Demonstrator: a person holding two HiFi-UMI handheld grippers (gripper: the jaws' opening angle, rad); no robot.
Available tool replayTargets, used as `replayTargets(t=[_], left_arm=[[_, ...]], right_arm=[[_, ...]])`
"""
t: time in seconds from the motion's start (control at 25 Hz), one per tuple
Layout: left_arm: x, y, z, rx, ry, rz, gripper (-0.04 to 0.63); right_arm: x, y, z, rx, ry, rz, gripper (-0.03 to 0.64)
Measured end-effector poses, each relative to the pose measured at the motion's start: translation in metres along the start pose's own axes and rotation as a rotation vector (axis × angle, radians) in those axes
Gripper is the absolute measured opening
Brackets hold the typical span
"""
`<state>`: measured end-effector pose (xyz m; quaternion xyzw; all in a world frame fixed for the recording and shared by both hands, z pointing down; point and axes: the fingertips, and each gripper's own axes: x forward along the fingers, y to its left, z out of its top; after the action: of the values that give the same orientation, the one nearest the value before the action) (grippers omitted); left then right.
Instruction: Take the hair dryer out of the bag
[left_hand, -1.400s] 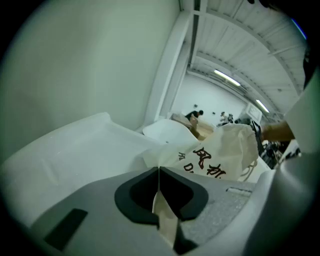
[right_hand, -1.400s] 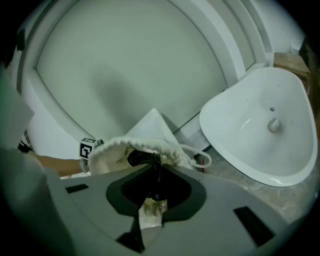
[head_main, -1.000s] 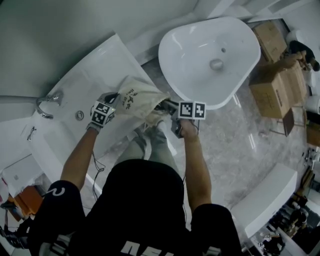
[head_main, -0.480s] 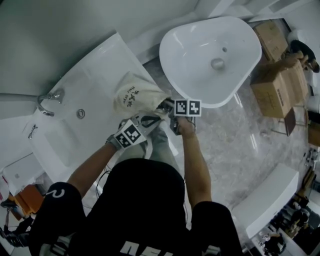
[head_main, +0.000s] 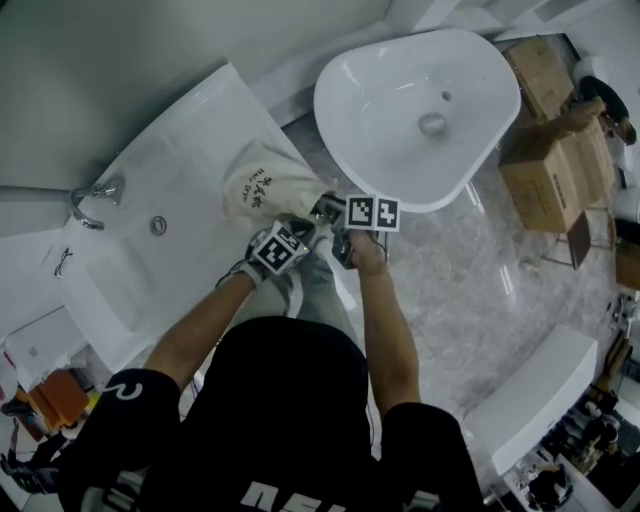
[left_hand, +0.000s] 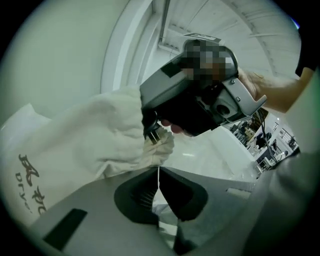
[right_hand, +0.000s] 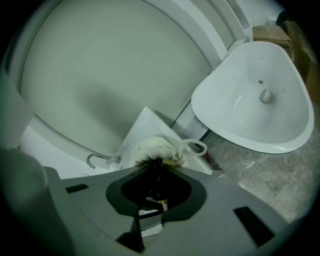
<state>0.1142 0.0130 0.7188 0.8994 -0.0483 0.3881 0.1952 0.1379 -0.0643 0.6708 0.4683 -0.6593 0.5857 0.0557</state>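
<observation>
Head view: one cream drawstring bag (head_main: 262, 187) lies on the white counter (head_main: 190, 165) beside one basin (head_main: 400, 80), with two hand-held grippers at its mouth.

Left gripper view: the left hand-held gripper (left_hand: 159, 176) is closed and empty, just beside the bag.

Right gripper view: the right hand-held gripper (right_hand: 159, 165) clamps the bag's bunched mouth; the hair dryer is hidden.

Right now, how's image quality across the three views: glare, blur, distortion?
Head view: sharp, edges barrel-curved, glare streaks on the glossy grey marble floor. Left gripper view: heavy fisheye, black corners, mosaic patch upper centre, cream cloth drawstring bag evenly lit. Right gripper view: dimmer, greenish cast, bag mouth in shadow, white rounded ceramic basin bright.
</observation>
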Motion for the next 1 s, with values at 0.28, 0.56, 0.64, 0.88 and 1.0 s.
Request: replayTargets(t=[0.28, 0.56, 0.64, 0.88, 1.0], left_arm=[[-0.005, 0.014, -0.002, -0.049, -0.008, -0.016, 0.000], [-0.027, -0.006, 0.039, -0.040, -0.224, -0.114, 0.000], [-0.019, -0.005, 0.035, -0.028, -0.199, -0.110, 0.000], [-0.010, -0.007, 0.029, 0.005, -0.185, -0.117, 0.000], [-0.004, -0.008, 0.025, 0.008, -0.167, -0.114, 0.000]], right_arm=[[-0.009, -0.001, 0.009, 0.019, -0.040, 0.009, 0.048], [-0.006, -0.018, 0.002, -0.020, -0.037, -0.018, 0.049], [-0.006, -0.020, 0.002, -0.015, -0.040, -0.019, 0.049], [-0.006, -0.019, 0.001, 0.047, -0.050, 0.000, 0.054], [-0.008, -0.017, 0.003, 0.104, -0.069, 0.032, 0.055]])
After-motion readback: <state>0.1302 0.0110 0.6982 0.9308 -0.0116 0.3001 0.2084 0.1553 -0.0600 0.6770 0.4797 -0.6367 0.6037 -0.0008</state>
